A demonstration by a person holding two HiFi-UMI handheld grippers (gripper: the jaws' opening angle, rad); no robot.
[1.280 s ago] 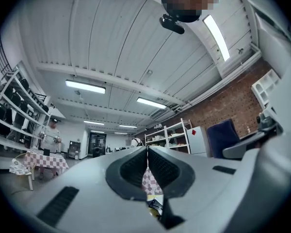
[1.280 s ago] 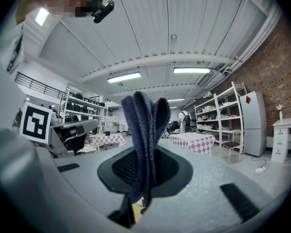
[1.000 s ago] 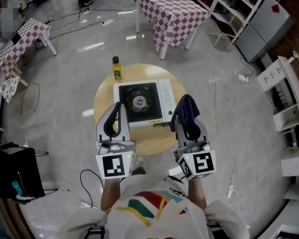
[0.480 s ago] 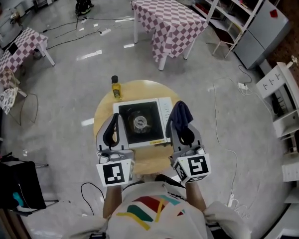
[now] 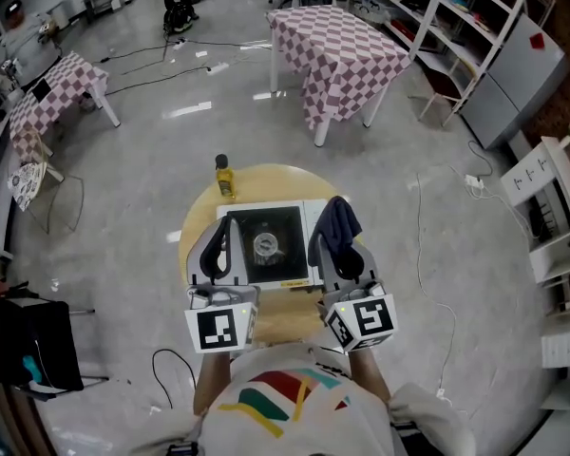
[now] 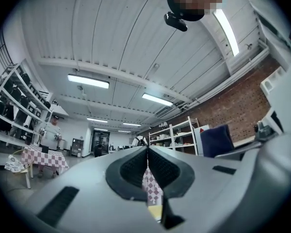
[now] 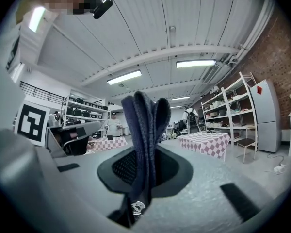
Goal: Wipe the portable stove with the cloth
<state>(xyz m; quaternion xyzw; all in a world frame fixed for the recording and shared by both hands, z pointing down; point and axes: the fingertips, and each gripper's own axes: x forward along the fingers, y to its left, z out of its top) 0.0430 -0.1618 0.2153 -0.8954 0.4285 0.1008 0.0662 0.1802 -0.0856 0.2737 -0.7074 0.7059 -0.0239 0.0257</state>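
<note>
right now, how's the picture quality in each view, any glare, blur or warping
Head view: evenly lit, wide-angle bend at the edges, glare streaks on the floor, portable stove sharp. Left gripper view: heavy fisheye, dark corners, ceiling lights blown out. Right gripper view: same fisheye, cloth crisp.

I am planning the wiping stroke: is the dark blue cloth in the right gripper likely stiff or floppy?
Probably floppy: the cloth bunches into soft rounded folds where the right gripper pinches it. Its thick, fuzzy surface suggests it is light and not slippery.
</note>
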